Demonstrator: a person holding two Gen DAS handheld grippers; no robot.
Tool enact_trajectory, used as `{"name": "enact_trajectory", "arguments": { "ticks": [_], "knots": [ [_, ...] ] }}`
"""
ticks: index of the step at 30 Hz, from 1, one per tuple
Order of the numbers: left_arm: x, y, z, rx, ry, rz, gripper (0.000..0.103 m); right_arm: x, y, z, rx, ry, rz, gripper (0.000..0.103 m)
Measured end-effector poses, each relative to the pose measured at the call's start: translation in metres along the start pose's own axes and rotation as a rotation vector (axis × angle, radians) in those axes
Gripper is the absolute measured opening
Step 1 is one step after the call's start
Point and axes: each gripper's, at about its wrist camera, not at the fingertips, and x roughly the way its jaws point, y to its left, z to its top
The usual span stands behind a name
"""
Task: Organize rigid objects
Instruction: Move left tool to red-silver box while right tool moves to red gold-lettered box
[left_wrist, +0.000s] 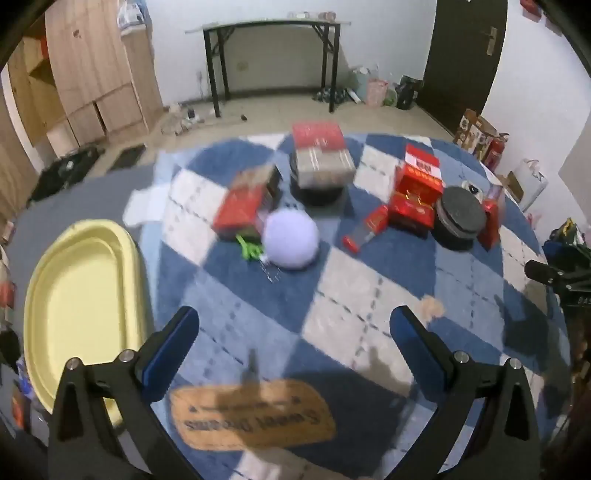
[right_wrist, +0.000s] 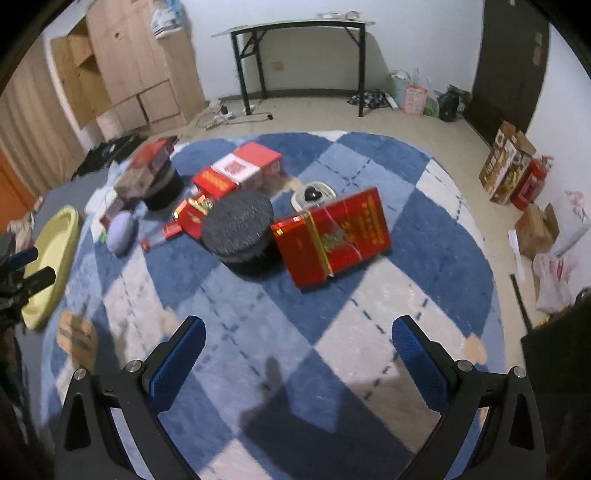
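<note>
Several red boxes lie scattered on a blue and white checkered rug. In the left wrist view a lilac ball lies beside a red box, and a stack of boxes rests on a black round stand. My left gripper is open above the rug, well short of them. In the right wrist view a large red box leans against a black round block. My right gripper hovers open in front of it, with nothing between its fingers.
A yellow oval tray lies at the rug's left edge, also visible as the tray in the right wrist view. A tan label patch is on the rug. A black-legged table, wooden cabinets and a dark door line the walls.
</note>
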Motion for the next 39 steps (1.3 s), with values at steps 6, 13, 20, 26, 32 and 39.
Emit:
{"name": "enact_trajectory", "arguments": {
  "ticks": [6, 13, 20, 26, 32, 39],
  "knots": [
    [0.01, -0.003, -0.002, 0.003, 0.029, 0.016, 0.103, 0.003, 0.0, -0.005, -0.076, -0.004, 0.001, 0.103],
    [0.013, 0.011, 0.011, -0.048, 0.01, 0.008, 0.103, 0.008, -0.003, -0.003, -0.049, 0.006, 0.005, 0.103],
    [0.03, 0.02, 0.035, 0.01, 0.055, -0.021, 0.103, 0.016, -0.008, 0.005, -0.092, 0.008, 0.015, 0.103],
    [0.051, 0.027, 0.058, 0.114, 0.084, -0.066, 0.103, 0.031, -0.014, 0.029, -0.284, 0.006, -0.011, 0.103],
    [0.08, 0.04, 0.091, 0.161, 0.095, -0.12, 0.103, 0.051, -0.024, 0.049, -0.312, 0.032, 0.057, 0.103],
    [0.122, 0.049, 0.107, 0.217, 0.139, -0.078, 0.103, 0.08, -0.024, 0.045, -0.354, 0.052, 0.034, 0.103]
  ]
}}
